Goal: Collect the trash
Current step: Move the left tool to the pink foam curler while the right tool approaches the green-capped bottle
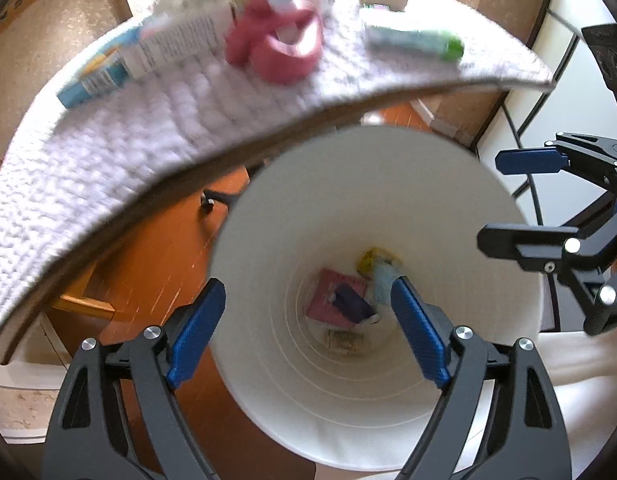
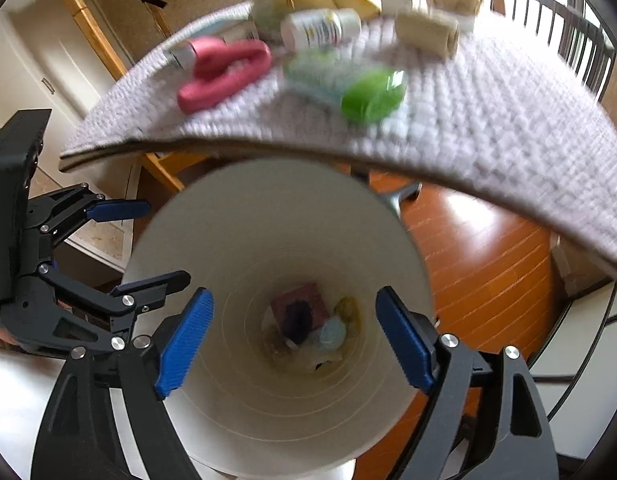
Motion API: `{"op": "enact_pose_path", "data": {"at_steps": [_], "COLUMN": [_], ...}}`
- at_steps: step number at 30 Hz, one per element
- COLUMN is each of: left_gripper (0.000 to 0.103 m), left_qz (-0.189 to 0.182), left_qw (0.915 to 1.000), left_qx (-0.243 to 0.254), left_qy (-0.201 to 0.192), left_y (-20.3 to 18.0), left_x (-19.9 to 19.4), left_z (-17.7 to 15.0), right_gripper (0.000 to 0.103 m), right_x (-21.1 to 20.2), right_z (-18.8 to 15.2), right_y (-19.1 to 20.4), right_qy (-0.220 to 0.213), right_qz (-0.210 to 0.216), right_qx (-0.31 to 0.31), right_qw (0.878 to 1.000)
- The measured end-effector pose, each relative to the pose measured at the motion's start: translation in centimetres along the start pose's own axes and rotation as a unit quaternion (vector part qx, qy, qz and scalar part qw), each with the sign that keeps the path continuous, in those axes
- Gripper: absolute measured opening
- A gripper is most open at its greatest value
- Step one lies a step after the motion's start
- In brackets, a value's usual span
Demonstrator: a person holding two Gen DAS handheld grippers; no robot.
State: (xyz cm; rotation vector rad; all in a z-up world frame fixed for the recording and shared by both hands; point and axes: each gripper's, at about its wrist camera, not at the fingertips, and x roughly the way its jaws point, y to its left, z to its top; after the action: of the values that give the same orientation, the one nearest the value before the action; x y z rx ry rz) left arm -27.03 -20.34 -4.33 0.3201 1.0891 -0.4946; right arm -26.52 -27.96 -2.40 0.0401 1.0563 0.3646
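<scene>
A white bin (image 1: 348, 152) stands on the floor below the table edge, and both grippers hang over its mouth. At its bottom lie a pink packet (image 1: 328, 300), a dark blue item (image 1: 352, 300), a yellow wrapper (image 1: 370, 260) and a pale blue piece (image 1: 382, 284). My left gripper (image 1: 308, 286) is open with nothing between its blue pads. My right gripper (image 2: 294, 294) is open and empty too. Each shows in the other's view: the right gripper (image 1: 504, 200) at the bin's right, the left gripper (image 2: 164, 242) at the bin's (image 2: 268, 184) left.
The table above the bin carries a knitted lilac mat (image 1: 128, 140). On it lie a pink object (image 1: 276, 48), a green-capped tube (image 1: 416, 40), a white and blue carton (image 1: 148, 56), a white pill bottle (image 2: 320, 30) and a beige roll (image 2: 428, 32). Orange wooden floor (image 2: 480, 264) surrounds the bin.
</scene>
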Motion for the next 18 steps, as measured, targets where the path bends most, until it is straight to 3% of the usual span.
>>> {"op": "enact_pose_path", "data": {"at_steps": [3, 4, 7, 11, 14, 18], "left_gripper": [0.087, 0.091, 0.102, 0.102, 0.102, 0.102], "left_qz": [-0.006, -0.008, -0.002, 0.009, 0.01, 0.014], "left_qw": [0.9993, 0.9985, 0.9932, 0.989, 0.9882, 0.9879], "left_qx": [-0.007, -0.012, -0.026, -0.037, -0.038, -0.025], "left_qy": [-0.037, -0.053, -0.114, -0.143, -0.148, -0.152], "left_y": [0.5, 0.7, 1.4, 1.7, 1.9, 1.8], "left_x": [-2.4, -3.4, -6.0, -6.9, -6.4, -5.4], "left_z": [0.5, 0.8, 1.9, 3.8, 5.1, 6.3], "right_gripper": [0.094, 0.099, 0.099, 0.099, 0.099, 0.098], "right_x": [-3.1, -4.9, -8.1, -8.2, -7.4, -5.2], "right_z": [1.0, 1.6, 2.9, 6.1, 7.4, 8.7], "right_y": [0.2, 0.3, 0.1, -1.6, -2.2, -1.4], "right_qy": [-0.05, -0.089, -0.177, -0.15, -0.146, -0.138], "right_qz": [-0.033, -0.057, -0.098, -0.065, -0.07, -0.108], "right_qx": [-0.024, -0.035, -0.042, -0.022, -0.013, -0.015], "right_qw": [0.998, 0.994, 0.978, 0.986, 0.987, 0.984]}}
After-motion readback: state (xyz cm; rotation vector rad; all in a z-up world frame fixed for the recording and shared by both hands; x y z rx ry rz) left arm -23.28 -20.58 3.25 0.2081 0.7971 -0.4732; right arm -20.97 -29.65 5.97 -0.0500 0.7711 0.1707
